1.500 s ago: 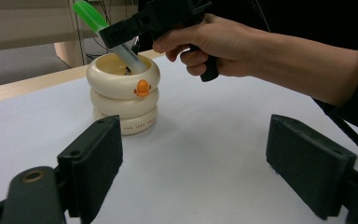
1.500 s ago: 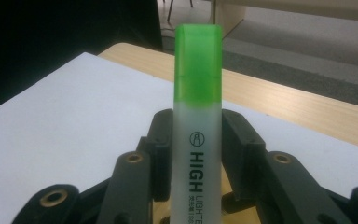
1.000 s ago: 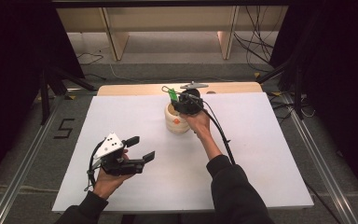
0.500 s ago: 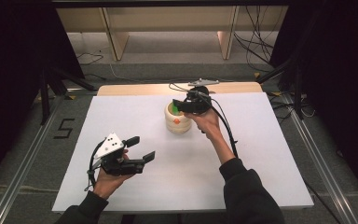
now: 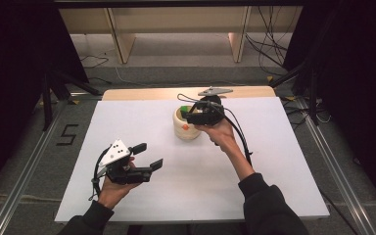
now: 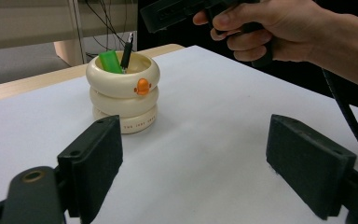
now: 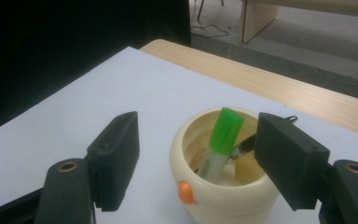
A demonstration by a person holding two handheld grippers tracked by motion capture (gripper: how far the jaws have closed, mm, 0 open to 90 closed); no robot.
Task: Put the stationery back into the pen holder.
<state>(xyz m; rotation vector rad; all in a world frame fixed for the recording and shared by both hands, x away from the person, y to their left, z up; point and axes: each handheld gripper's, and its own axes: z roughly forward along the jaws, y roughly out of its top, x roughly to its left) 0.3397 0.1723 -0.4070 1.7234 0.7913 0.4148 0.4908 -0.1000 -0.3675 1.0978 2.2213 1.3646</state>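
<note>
The right gripper (image 5: 192, 117) is hanging open just above the cream cup (image 5: 186, 128) with the green marker (image 7: 223, 140) inside, while the left gripper (image 5: 149, 155) is resting open, well apart.

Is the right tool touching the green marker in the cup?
Apart. In the right gripper view the right tool is open, its jaws standing either side of the cup, and cup interior shows between each jaw and the green marker.
</note>
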